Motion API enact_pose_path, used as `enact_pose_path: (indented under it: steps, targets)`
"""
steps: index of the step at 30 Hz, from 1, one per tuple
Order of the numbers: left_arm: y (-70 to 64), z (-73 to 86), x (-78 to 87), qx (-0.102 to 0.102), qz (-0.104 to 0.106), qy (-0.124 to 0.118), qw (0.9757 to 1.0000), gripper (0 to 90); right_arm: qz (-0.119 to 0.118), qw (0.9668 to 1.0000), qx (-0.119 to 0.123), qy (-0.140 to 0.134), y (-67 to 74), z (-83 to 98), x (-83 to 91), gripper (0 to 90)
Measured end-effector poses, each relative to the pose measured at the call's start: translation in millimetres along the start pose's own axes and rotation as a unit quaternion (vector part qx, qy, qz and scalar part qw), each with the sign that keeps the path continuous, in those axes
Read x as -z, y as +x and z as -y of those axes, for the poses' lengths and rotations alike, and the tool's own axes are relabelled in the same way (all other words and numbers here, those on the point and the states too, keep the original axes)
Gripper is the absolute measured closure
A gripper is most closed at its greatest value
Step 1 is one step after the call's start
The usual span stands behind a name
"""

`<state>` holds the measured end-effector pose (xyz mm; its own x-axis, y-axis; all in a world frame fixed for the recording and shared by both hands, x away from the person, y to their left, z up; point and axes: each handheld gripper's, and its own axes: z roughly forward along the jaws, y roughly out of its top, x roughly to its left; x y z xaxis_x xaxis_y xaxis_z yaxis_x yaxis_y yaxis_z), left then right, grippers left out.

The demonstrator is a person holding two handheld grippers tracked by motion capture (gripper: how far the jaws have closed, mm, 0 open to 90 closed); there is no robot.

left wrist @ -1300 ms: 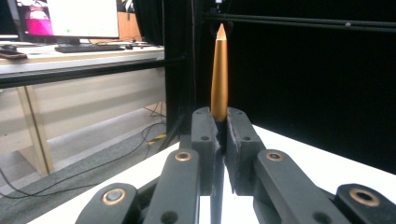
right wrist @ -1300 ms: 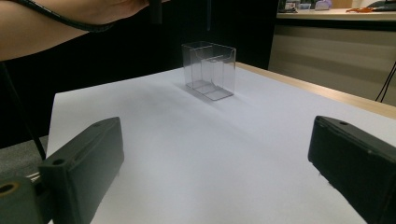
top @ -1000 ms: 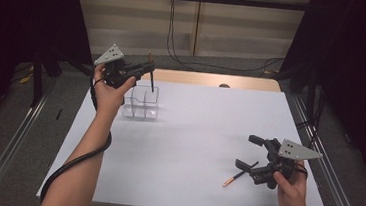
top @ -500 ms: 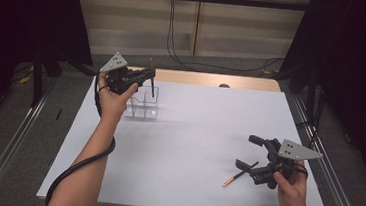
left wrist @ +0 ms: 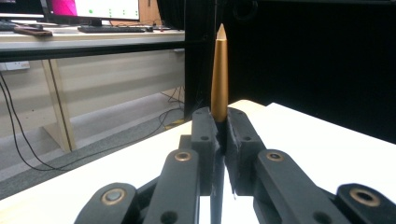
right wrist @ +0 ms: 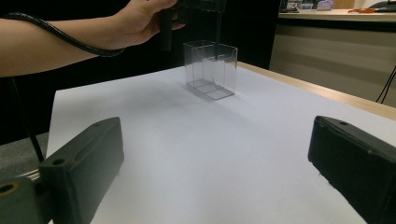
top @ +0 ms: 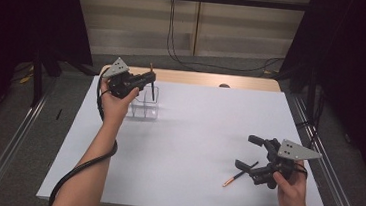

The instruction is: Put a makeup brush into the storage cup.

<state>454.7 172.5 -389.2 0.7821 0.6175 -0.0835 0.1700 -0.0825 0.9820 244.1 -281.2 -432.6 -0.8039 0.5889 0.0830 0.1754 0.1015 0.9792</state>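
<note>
My left gripper [top: 149, 78] is shut on a black pen [top: 152, 90] that stands upright, gold end up. The pen's lower end dips into the open top of a clear plastic box [top: 144, 108] at the table's far left. In the left gripper view the gold tapered end [left wrist: 219, 74] rises from between the closed jaws of the left gripper [left wrist: 220, 128]. My right gripper [top: 249, 152] stands open near the front right, just above the table. A second black pen [top: 237, 177] with an orange tip lies on the table beside its nearer jaw. In the right gripper view the right gripper [right wrist: 219, 163] holds nothing.
The white table [top: 198, 134] has a wooden strip along its far edge. In the right gripper view the clear box [right wrist: 211, 70] stands far ahead, under the other hand [right wrist: 140, 18]. Cables lie on the floor behind, and metal rails run along both sides.
My left gripper has come down with the pen, whose lower end now reaches into the clear box. The right gripper has kept still.
</note>
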Motion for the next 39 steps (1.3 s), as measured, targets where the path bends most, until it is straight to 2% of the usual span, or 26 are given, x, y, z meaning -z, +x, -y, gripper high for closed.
enact_pose_path:
  steps: [1,3,27,35,39]
  targets:
    - [-0.5,1.3,0.1,0.006,-0.001,0.000,1.0000,82.9,0.001,1.0000,0.000,0.000,0.0,0.0,0.0,3.0]
    - [0.3,2.7,0.0,-0.001,0.000,0.003,1.0000,82.9,0.000,1.0000,0.000,0.000,0.0,-0.1,-0.1,3.0]
    - [-1.6,19.2,-1.6,0.001,-0.005,0.010,0.9999,82.8,0.002,1.0000,0.002,0.000,0.6,-0.6,0.2,3.0]
    - [-1.1,23.8,-1.5,0.001,-0.004,0.014,0.9999,82.7,0.002,1.0000,0.002,0.000,0.7,-0.5,-0.1,2.9]
    - [-1.7,24.7,-1.8,0.008,0.003,0.015,0.9999,81.6,0.001,1.0000,0.003,0.001,0.7,-0.7,0.1,2.9]
